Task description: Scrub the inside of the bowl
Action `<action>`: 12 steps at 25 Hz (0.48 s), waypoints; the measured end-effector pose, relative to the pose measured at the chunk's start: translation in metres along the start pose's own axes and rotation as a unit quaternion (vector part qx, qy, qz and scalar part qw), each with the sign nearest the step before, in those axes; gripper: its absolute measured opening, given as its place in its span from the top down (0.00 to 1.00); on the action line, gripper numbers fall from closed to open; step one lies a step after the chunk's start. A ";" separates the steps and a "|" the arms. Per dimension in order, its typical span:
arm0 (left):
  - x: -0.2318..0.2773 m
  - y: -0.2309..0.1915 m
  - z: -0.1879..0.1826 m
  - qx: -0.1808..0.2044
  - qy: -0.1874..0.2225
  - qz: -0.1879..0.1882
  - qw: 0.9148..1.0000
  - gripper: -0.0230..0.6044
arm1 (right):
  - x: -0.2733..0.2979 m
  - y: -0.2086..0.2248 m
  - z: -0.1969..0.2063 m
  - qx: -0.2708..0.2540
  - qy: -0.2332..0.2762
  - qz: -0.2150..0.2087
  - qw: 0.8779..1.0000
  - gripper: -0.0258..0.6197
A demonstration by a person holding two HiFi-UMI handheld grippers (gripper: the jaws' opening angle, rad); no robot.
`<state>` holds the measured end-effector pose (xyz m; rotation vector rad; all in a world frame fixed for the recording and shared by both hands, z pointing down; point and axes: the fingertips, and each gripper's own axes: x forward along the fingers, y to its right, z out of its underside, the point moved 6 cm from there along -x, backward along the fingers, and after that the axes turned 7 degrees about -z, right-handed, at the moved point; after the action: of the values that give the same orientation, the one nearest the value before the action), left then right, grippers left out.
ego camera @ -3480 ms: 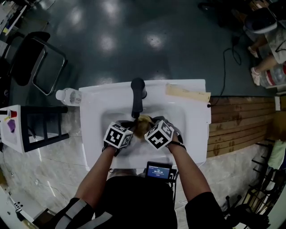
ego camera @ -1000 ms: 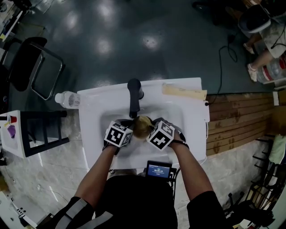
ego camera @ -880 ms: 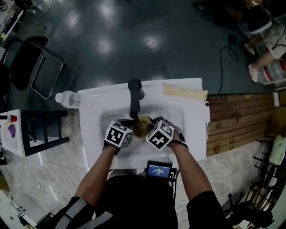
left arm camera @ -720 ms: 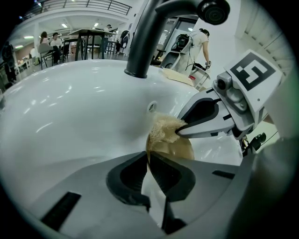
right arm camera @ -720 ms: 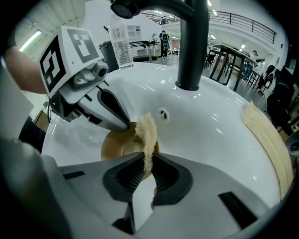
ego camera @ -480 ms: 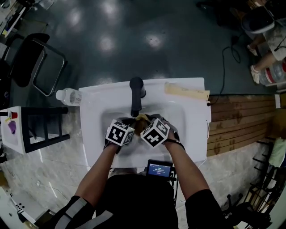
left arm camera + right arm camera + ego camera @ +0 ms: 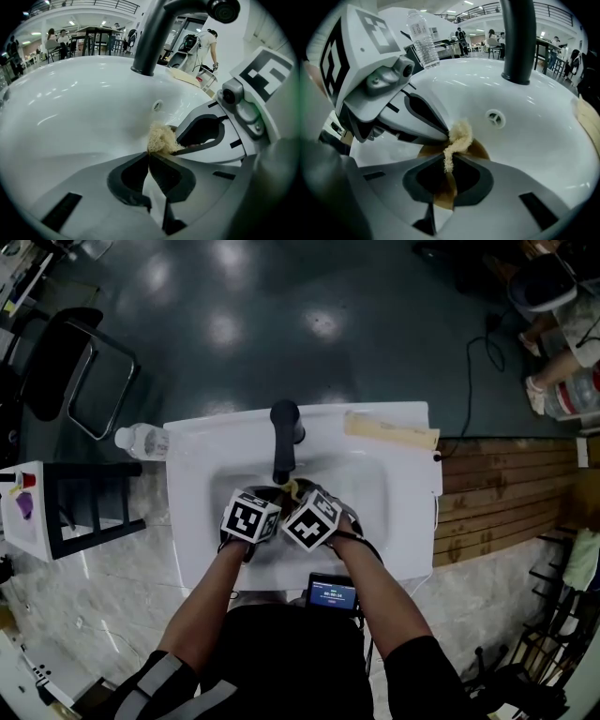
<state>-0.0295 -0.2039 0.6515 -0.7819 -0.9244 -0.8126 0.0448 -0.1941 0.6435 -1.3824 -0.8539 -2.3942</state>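
Left gripper (image 7: 150,154) and right gripper (image 7: 449,161) both pinch the scrubber (image 7: 460,132), tip to tip, just before the tap (image 7: 284,442). The bowl (image 7: 481,150) lies directly under the right one.

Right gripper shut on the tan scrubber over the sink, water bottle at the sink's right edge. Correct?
Not quite: the head view shows the water bottle at the left edge of the sink. The right gripper is indeed shut on the tan scrubber.

The pale tan fibrous scrubber (image 7: 459,136) is bunched up, one strand of it pinched between the right gripper's (image 7: 448,169) jaws. It lies over the brown rounded bowl (image 7: 480,150), low inside the white sink basin (image 7: 534,122).
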 end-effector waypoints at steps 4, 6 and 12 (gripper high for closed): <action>0.001 -0.001 0.000 -0.013 0.000 0.000 1.000 0.93 | 0.007 -0.015 0.000 -0.018 -0.007 -0.036 0.999 0.90; 0.001 -0.002 -0.001 -0.017 0.003 0.002 1.000 0.94 | 0.011 -0.024 0.002 -0.038 -0.011 -0.059 0.997 0.90; 0.001 -0.002 -0.003 -0.013 0.010 0.007 1.000 0.94 | 0.013 -0.034 0.008 -0.060 -0.016 -0.101 0.993 0.90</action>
<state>-0.0299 -0.2080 0.6517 -0.8000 -0.8910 -0.8212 0.0277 -0.1614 0.6450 -1.4434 -0.9096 -2.6215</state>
